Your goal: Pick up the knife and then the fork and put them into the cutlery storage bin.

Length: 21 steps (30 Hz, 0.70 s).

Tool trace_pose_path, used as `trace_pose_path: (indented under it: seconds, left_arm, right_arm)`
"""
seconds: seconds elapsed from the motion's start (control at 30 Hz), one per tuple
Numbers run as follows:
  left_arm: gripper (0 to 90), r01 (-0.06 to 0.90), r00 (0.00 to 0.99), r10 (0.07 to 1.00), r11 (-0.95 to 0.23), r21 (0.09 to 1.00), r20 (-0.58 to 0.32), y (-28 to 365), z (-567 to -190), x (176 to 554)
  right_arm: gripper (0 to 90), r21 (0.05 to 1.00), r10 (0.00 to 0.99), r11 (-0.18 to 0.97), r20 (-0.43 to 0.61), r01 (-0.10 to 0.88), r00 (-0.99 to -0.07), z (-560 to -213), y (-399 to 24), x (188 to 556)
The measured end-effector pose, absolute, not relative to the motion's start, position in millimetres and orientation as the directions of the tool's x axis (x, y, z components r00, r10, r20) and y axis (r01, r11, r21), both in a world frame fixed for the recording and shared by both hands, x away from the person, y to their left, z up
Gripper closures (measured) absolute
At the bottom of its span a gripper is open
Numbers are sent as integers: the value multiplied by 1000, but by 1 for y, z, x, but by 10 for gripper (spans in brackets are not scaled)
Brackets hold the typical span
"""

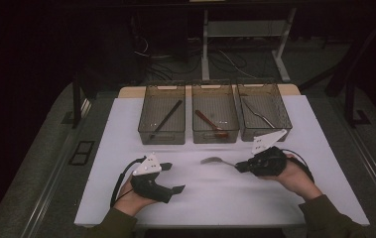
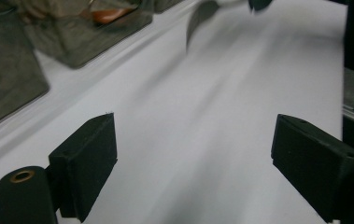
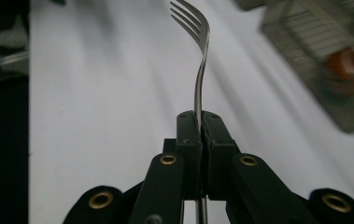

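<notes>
- Right gripper (image 3: 198, 119): fingers (image 3: 187, 135) clenched on the handle of a metal fork (image 3: 201, 60), tines pointing away from the camera and curling slightly; in the high view the same right gripper (image 1: 240, 166) at about 4 o'clock of the desk (image 1: 225, 198), fork (image 1: 215, 160) sticking out toward 9 o'clock, just above the white surface.
- Left gripper (image 2: 193, 154): fingers (image 2: 88, 158) released, spread wide with nothing between them, bare desk beyond; seen from above, left gripper (image 1: 175, 179) at about 7 o'clock.
- Likely reason for the grip low on the handle: leaves the tine end free to be lowered into a bin.
- Three clear bins in a row at 12 o'clock, apparently one per kind of cutlery: left bin (image 1: 148, 134) with a dark stick-like utensil (image 1: 166, 119), middle bin (image 1: 198, 136) with a wooden spoon (image 1: 210, 125), right bin (image 1: 282, 126) with a metal utensil (image 1: 257, 114). Probably the fork's home, judging by the matching metal.
- Left gripper parked off to the side, probably to keep the route to the bins clear.
- Hard to make out: fork head blurred in the high view, tines unreadable there; metal utensil's type unclear through the mesh; dark utensil perhaps chopsticks, not certain; handle end hidden under the right fingers.
</notes>
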<state>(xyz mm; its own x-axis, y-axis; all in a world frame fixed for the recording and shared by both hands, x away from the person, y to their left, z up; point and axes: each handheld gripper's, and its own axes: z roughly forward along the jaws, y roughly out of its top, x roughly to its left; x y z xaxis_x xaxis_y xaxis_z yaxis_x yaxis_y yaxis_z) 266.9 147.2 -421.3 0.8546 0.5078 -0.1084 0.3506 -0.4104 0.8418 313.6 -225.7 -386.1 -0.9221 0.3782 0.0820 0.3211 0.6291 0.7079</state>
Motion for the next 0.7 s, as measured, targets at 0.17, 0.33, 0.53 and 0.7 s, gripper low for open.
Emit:
trace_pose_path:
  seconds: [0.17, 0.33, 0.53, 0.7]
  left_arm:
    - [101, 366, 841, 530, -406, 837, -112, 151, -426, 267]
    - [95, 364, 838, 536, -417, 833, -98, 151, -428, 268]
    - [91, 365, 830, 549, -400, 841, -100, 154, -427, 269]
    - [84, 361, 835, 541, -406, 839, -97, 153, -428, 268]
  right_arm:
    - [869, 729, 495, 570, 65, 381, -866, -374, -249, 329]
    - [869, 754, 602, 492, 67, 435, -796, -365, -272, 345]
    - [868, 770, 688, 421, 73, 479, -722, -355, -288, 369]
    - [868, 776, 750, 379, 63, 505, -658, -347, -293, 392]
